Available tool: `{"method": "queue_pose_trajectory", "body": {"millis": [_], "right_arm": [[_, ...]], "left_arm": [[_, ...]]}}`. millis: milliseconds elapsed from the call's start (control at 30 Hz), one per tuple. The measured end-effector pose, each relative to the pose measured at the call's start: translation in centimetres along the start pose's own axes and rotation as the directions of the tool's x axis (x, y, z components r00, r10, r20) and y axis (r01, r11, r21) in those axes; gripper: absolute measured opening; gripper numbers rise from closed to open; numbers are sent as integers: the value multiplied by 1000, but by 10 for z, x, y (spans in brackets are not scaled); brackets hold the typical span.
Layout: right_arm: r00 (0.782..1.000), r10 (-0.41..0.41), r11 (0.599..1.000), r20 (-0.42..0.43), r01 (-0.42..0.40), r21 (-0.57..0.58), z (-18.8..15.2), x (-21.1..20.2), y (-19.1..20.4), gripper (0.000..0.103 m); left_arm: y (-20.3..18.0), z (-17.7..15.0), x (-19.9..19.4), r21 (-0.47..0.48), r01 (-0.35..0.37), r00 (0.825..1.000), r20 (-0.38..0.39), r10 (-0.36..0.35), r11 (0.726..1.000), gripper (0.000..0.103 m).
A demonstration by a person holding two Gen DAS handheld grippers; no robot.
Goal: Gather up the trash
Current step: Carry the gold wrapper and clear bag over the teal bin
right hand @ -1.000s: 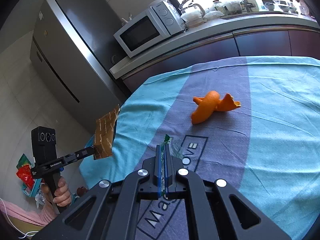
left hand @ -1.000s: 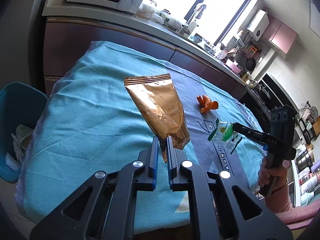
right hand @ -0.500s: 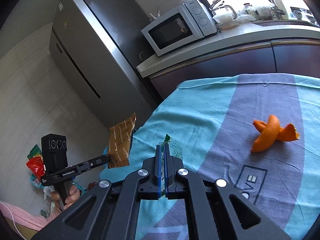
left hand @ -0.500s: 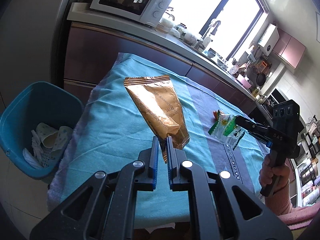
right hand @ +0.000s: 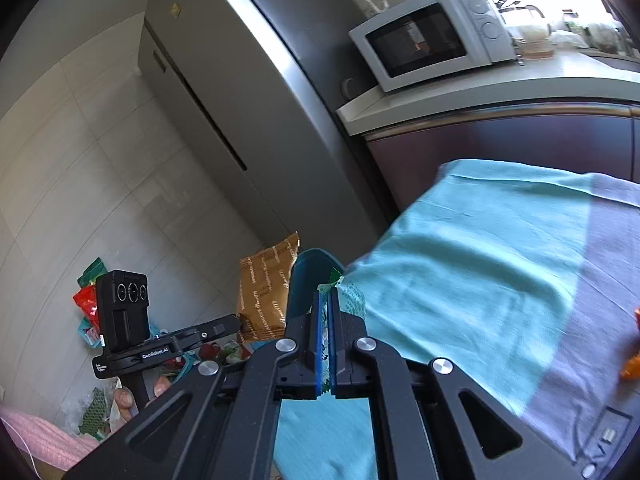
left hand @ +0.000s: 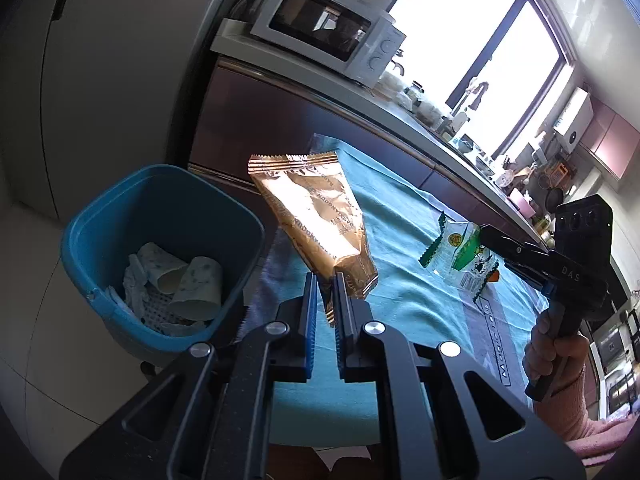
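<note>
The left tool [left hand: 324, 292] is clenched on a gold wrapper [left hand: 316, 220] standing up from its tips; the right tool [right hand: 326, 312] pinches a green-white wrapper [left hand: 460, 256] (blue bin [left hand: 160, 200] lower left).

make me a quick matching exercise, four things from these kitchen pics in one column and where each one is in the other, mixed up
Things:
1. gold snack bag
2. green and white wrapper
3. crumpled paper cups
4. microwave

Places:
A. on the counter beside the fridge
B. pinched in the left tongs
C. inside the blue bin
D. pinched in the right tongs

Pairs: 1-B, 2-D, 3-C, 4-A
</note>
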State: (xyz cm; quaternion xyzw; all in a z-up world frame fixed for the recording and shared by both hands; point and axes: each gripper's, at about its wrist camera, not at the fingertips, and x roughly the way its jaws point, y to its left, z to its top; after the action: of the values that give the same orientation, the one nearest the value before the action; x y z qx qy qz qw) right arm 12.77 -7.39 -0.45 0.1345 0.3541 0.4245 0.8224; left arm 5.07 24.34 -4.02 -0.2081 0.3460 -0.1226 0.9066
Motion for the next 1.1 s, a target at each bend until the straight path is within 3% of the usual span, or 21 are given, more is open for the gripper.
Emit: {"method": "queue_pose_trajectory", "body": {"millis": [433,1100], "right_arm": [[993,77,996,-86,-80,-34,18,65,36,1],[981,73,997,-180,-78,-16,20,137,48,1]], "left_arm": [[60,1,-11,-91,-119,993,15,121,989,8],[104,-8,14,-158,-209,978,-47,204,965,8]]}}
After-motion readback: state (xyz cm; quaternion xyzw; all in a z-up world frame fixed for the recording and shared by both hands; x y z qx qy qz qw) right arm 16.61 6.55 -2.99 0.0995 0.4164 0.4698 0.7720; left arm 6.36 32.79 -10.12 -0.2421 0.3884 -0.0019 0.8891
